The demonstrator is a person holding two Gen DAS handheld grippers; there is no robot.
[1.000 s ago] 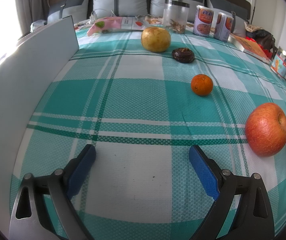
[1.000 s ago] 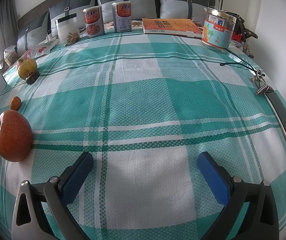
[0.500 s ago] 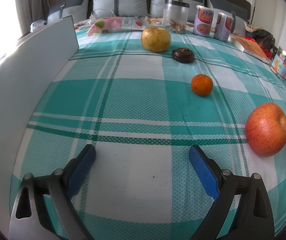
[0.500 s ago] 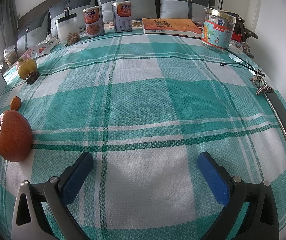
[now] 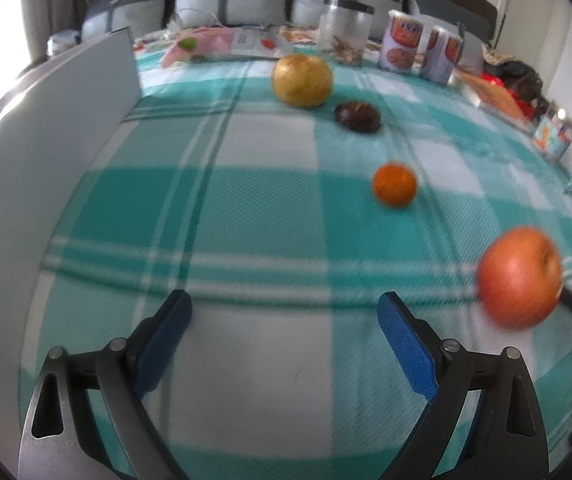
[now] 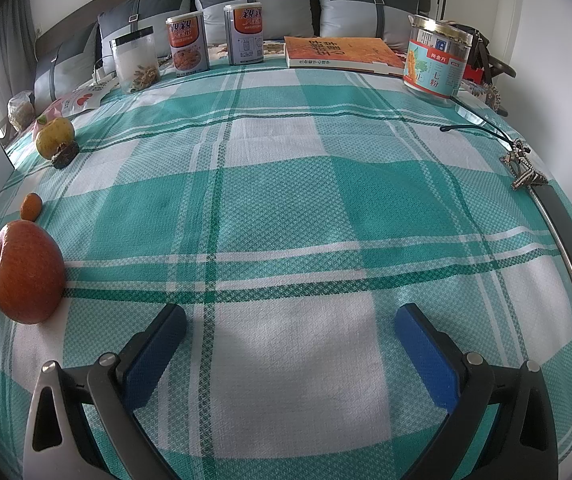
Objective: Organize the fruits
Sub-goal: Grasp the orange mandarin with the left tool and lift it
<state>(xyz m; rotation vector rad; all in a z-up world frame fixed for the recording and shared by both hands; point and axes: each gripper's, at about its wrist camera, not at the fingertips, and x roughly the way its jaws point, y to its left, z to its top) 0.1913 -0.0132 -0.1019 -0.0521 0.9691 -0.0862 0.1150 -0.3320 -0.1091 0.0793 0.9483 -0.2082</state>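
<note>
We hold both claws wide apart and empty: left claw [image 5: 283,320], right claw [image 6: 290,320]. On the checked cloth [image 6: 286,200], the apple [image 5: 520,276], orange [image 5: 394,183] and pear [image 5: 302,80] lie scattered, well apart. Sorting looks not yet begun; every fruit remains to be moved.

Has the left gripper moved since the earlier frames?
Yes. The left gripper has shifted slightly: its view is now motion-blurred, and the apple and orange sit a little lower in the picture.

Apple [image 6: 25,276], tangerine [image 6: 31,205], perhaps pear [image 6: 54,136]
</note>
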